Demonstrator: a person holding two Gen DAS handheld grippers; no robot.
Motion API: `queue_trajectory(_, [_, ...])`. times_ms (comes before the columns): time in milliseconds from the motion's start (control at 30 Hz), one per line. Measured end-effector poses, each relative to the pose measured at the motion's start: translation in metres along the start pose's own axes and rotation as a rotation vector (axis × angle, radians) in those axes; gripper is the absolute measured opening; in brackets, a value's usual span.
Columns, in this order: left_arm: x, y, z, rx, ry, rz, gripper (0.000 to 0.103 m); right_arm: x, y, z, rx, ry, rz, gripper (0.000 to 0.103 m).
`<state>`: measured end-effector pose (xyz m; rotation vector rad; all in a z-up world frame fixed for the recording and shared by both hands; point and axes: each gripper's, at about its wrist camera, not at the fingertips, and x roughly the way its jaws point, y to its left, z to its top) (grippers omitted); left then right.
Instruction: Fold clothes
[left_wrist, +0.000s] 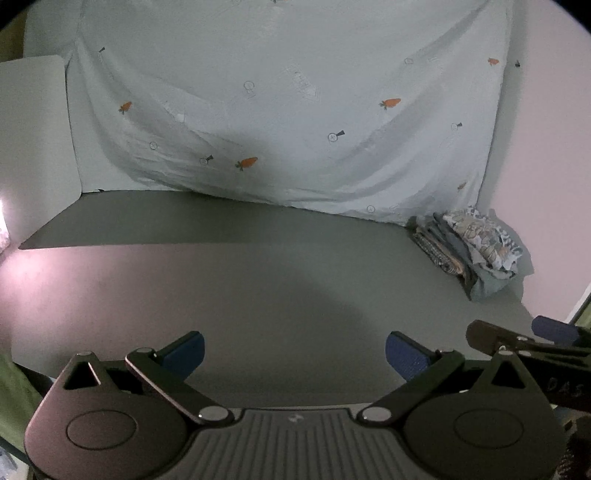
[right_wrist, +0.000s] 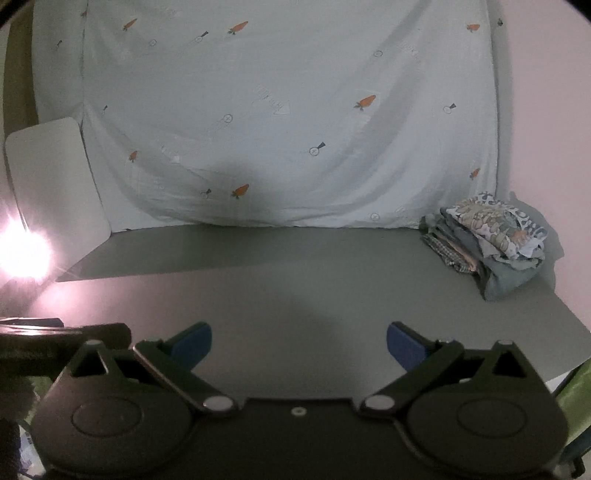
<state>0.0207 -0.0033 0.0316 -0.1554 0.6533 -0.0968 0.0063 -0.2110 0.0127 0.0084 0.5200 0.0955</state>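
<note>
Grey table (left_wrist: 258, 280) holds folded clothes (left_wrist: 476, 247), glare blurring its left; left gripper (left_wrist: 294, 352) and right gripper (right_wrist: 299, 345) released.

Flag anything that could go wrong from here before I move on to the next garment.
1. The folded stack sits in the table's far right corner and looks slumped; a careless placement might topple it.
2. The left gripper and right gripper hover open, side by side; they could collide.
3. The lamp glare at left washes out that table edge, so cloth there may be hard to see.
</note>
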Motion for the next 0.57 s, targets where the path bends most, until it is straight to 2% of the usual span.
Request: queue_trajectory(567, [-0.0057,0.0062,-0.0027,-0.012,-0.016,-0.015,0.103,-0.0061,0.0074,-0.0066,-0.021,-0.008,-0.009,0.102])
